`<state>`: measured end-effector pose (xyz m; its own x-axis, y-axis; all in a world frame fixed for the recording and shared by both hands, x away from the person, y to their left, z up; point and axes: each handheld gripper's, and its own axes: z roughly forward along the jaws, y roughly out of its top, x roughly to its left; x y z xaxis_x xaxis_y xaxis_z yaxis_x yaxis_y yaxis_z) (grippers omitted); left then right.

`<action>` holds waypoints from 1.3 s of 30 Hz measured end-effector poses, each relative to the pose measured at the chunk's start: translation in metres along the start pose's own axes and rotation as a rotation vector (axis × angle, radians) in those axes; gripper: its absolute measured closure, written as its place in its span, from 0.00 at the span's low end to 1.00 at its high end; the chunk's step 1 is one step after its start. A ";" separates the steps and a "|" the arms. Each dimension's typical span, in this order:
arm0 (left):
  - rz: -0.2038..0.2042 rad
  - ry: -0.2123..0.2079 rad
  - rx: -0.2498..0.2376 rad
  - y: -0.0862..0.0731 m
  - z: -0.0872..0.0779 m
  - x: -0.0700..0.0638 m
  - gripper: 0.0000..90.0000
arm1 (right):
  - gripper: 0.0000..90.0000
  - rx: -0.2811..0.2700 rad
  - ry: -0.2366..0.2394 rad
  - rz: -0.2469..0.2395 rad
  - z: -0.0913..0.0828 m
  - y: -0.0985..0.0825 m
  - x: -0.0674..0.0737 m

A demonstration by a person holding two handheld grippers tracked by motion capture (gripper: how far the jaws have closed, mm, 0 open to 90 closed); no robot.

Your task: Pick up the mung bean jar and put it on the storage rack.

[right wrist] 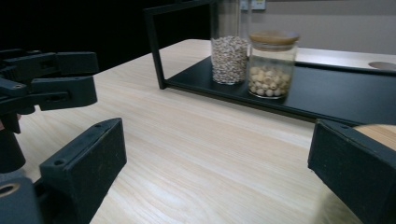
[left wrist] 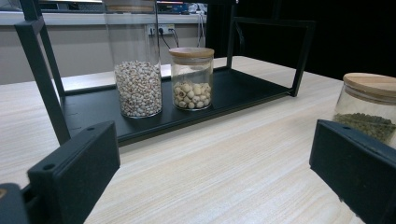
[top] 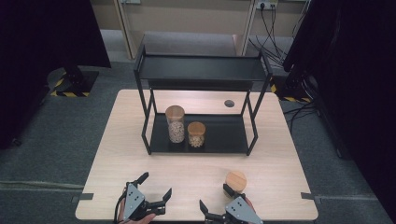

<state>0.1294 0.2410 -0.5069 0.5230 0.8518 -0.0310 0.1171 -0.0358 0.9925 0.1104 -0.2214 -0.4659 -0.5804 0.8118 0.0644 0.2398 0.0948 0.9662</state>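
Two hand-held grippers over a pale wooden worktop (top: 116, 140), near its front edge. The right hand-held gripper (top: 215, 201) stands with its jaws wide apart and nothing pressed between them; a jar with a wooden lid (top: 236, 181) rests on the worktop just beyond and beside its outer jaw, and whether jaw and jar touch cannot be told. In the left gripper view this jar (left wrist: 369, 112) shows dark green contents. The left hand-held gripper (top: 155, 183) is likewise spread open and empty, well apart from the jar. Farther ahead of both grippers stands a black two-tier shelf (top: 201, 67); its lower tray carries a tall jar of small pale grains (top: 175, 123) and, just beside it, a short jar of round pale seeds (top: 196, 134).
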 end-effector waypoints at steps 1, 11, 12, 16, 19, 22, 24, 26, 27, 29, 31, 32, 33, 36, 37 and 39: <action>0.000 0.000 0.000 0.000 0.000 0.000 0.01 | 0.05 -0.002 -0.008 0.004 -0.003 -0.001 -0.001; 0.002 -0.001 0.003 0.000 0.000 0.000 0.01 | 0.05 -0.015 -0.077 0.005 -0.017 -0.004 -0.006; 0.001 0.000 0.003 0.000 0.000 0.000 0.01 | 0.05 -0.015 -0.083 0.003 -0.018 -0.004 -0.006; 0.002 0.000 0.003 0.000 0.000 0.000 0.01 | 0.05 -0.016 -0.103 0.001 -0.020 -0.005 -0.007; 0.002 -0.001 0.003 0.000 0.000 0.000 0.01 | 0.05 -0.020 -0.121 -0.007 -0.021 -0.005 -0.008; 0.002 -0.001 0.004 0.000 0.000 0.000 0.01 | 0.05 -0.022 -0.138 -0.007 -0.022 -0.005 -0.010; 0.002 -0.001 0.003 0.000 0.000 0.000 0.01 | 0.05 -0.017 -0.152 -0.007 -0.022 -0.005 -0.011; 0.002 -0.001 0.003 0.000 0.000 0.000 0.01 | 0.05 -0.014 -0.170 -0.016 -0.021 -0.005 -0.012; 0.002 -0.001 0.004 0.000 0.000 0.000 0.01 | 0.05 -0.014 -0.180 -0.025 -0.020 -0.006 -0.011; 0.001 -0.001 0.005 0.000 0.001 0.000 0.01 | 0.05 -0.010 -0.187 -0.026 -0.019 -0.006 -0.013; 0.002 -0.001 0.004 0.000 0.000 0.000 0.01 | 0.05 -0.006 -0.194 -0.022 -0.018 -0.006 -0.014; 0.002 -0.001 0.003 0.000 0.000 0.000 0.01 | 0.05 -0.004 -0.198 -0.023 -0.018 -0.007 -0.014; 0.002 -0.001 0.003 0.000 0.000 0.000 0.01 | 0.05 -0.002 -0.202 -0.022 -0.017 -0.007 -0.015; 0.002 -0.001 0.004 0.000 0.000 0.000 0.01 | 0.05 0.002 -0.215 -0.021 -0.015 -0.009 -0.017; 0.002 -0.001 0.004 0.000 0.000 0.000 0.01 | 0.05 0.003 -0.221 -0.022 -0.014 -0.009 -0.017; 0.002 -0.002 0.003 0.000 0.000 0.000 0.01 | 0.05 0.002 -0.230 -0.020 -0.013 -0.010 -0.019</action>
<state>0.1297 0.2407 -0.5069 0.5248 0.8507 -0.0293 0.1189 -0.0392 0.9921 0.1089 -0.2448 -0.4737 -0.3923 0.9197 -0.0133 0.2320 0.1130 0.9661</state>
